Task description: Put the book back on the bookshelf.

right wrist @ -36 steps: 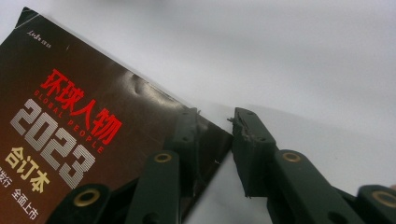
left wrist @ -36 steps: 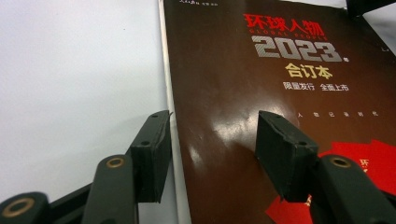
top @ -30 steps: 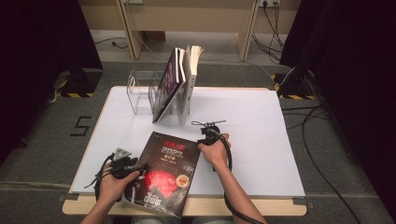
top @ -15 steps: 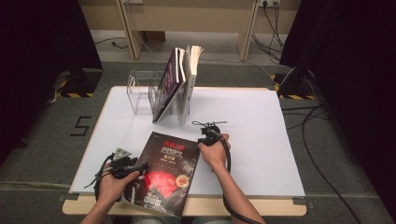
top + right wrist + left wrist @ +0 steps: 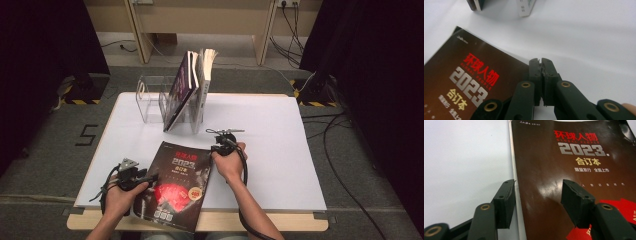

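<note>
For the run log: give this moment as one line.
left gripper: open, straddling magazine edge | right gripper: shut at magazine corner | table

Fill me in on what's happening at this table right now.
A person works a dark magazine lying flat at the near edge of the white table. The right gripper has just closed, its jaws shut at the magazine's far right corner. The left gripper has its jaws open astride the magazine's left edge, not pressing on it. Behind, more books stand in a clear rack.
</note>
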`<action>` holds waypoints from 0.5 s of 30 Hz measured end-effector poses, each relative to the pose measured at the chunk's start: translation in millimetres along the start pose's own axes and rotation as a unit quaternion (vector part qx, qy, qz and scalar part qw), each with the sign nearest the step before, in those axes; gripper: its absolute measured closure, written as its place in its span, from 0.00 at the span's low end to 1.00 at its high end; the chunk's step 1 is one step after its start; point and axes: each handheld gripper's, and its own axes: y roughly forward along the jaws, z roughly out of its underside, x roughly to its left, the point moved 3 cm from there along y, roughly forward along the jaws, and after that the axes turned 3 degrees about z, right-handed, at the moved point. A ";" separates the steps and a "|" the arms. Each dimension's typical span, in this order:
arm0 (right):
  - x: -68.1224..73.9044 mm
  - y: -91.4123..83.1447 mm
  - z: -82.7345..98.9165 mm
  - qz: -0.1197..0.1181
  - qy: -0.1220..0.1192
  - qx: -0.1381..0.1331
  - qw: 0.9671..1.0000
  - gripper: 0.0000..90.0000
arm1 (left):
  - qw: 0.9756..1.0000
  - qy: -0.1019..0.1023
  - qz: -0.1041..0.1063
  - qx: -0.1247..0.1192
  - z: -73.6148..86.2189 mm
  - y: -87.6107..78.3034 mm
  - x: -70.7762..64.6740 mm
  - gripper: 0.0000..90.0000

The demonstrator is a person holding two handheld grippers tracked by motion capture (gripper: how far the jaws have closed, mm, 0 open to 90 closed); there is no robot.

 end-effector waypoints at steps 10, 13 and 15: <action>17.7 -18.4 -8.7 -0.004 -0.022 -0.047 0.999 0.98 | 0.999 0.016 -0.015 -0.031 -10.5 -10.2 -4.2 0.41; 22.7 -23.1 -11.4 -0.006 -0.025 -0.055 0.998 0.98 | 0.999 0.017 -0.014 -0.031 -11.1 -10.6 -4.9 0.41; 26.2 -26.3 -13.2 -0.010 -0.026 -0.065 0.998 0.98 | 0.999 0.016 -0.015 -0.032 -11.2 -10.7 -4.6 0.41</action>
